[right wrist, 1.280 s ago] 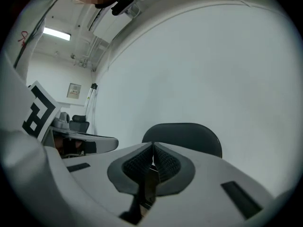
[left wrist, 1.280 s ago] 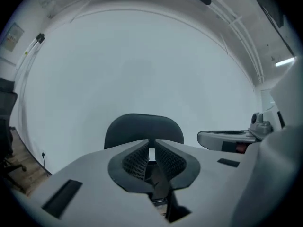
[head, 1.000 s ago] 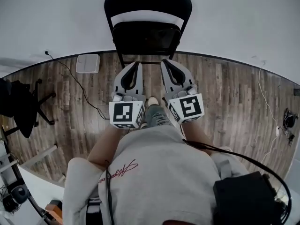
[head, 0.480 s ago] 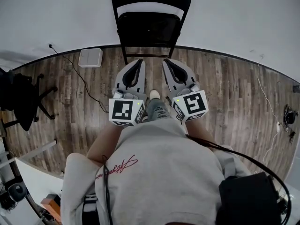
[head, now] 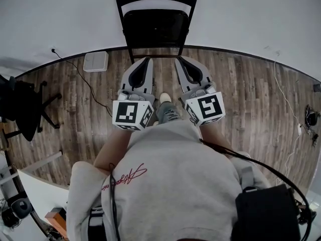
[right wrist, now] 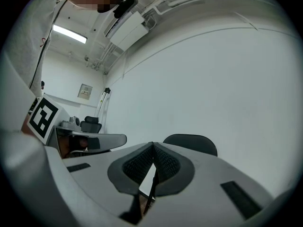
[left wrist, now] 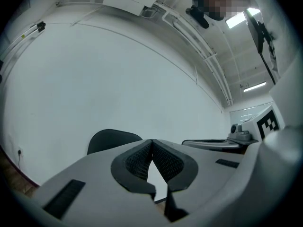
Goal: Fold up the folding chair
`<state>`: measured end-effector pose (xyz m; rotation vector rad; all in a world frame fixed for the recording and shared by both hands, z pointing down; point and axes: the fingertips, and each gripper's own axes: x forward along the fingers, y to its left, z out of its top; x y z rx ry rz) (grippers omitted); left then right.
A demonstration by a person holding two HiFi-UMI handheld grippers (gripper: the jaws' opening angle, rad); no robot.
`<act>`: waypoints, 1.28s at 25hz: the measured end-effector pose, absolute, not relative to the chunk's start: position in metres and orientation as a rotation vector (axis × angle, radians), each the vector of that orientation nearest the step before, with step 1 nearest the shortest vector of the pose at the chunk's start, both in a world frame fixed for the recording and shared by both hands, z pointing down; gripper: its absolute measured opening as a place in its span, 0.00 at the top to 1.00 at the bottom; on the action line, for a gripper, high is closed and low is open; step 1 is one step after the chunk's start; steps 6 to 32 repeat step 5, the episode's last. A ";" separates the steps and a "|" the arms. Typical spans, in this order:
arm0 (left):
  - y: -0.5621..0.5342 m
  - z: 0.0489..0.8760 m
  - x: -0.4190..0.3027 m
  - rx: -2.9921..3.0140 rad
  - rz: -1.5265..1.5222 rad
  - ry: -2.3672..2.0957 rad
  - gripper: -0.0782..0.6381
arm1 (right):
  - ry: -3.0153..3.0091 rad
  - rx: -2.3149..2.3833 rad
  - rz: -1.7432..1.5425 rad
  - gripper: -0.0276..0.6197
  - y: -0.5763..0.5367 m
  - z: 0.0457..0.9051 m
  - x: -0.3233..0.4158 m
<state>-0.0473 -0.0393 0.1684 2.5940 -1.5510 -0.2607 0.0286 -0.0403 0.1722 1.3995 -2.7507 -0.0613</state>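
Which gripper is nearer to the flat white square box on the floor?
Left. The left gripper is just right of the flat white square box; the right gripper is farther right, past the left one.

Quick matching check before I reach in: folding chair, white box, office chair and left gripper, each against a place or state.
1 folding chair
2 white box
3 office chair
4 left gripper

A far left of the head view
B shut, empty
C unfolded, by the white wall
D on the floor, left of the folding chair

Pairs: 1-C, 2-D, 3-A, 4-B
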 end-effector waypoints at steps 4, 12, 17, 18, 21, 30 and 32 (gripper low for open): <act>-0.035 0.166 -0.047 2.592 -0.275 -1.541 0.87 | -2.760 1.398 -0.061 0.94 -0.036 0.169 0.027; -0.034 0.165 -0.047 2.592 -0.278 -1.539 0.87 | -2.762 1.397 -0.063 0.94 -0.034 0.168 0.026; -0.034 0.165 -0.047 2.592 -0.278 -1.539 0.87 | -2.762 1.397 -0.063 0.94 -0.034 0.168 0.026; -0.034 0.165 -0.047 2.592 -0.278 -1.539 0.87 | -2.762 1.397 -0.063 0.94 -0.034 0.168 0.026; -0.034 0.165 -0.047 2.592 -0.278 -1.539 0.87 | -2.762 1.397 -0.063 0.94 -0.034 0.168 0.026; -0.034 0.165 -0.047 2.592 -0.278 -1.539 0.87 | -2.762 1.397 -0.063 0.94 -0.034 0.168 0.026; -0.034 0.165 -0.047 2.592 -0.278 -1.539 0.87 | -2.762 1.397 -0.063 0.94 -0.034 0.168 0.026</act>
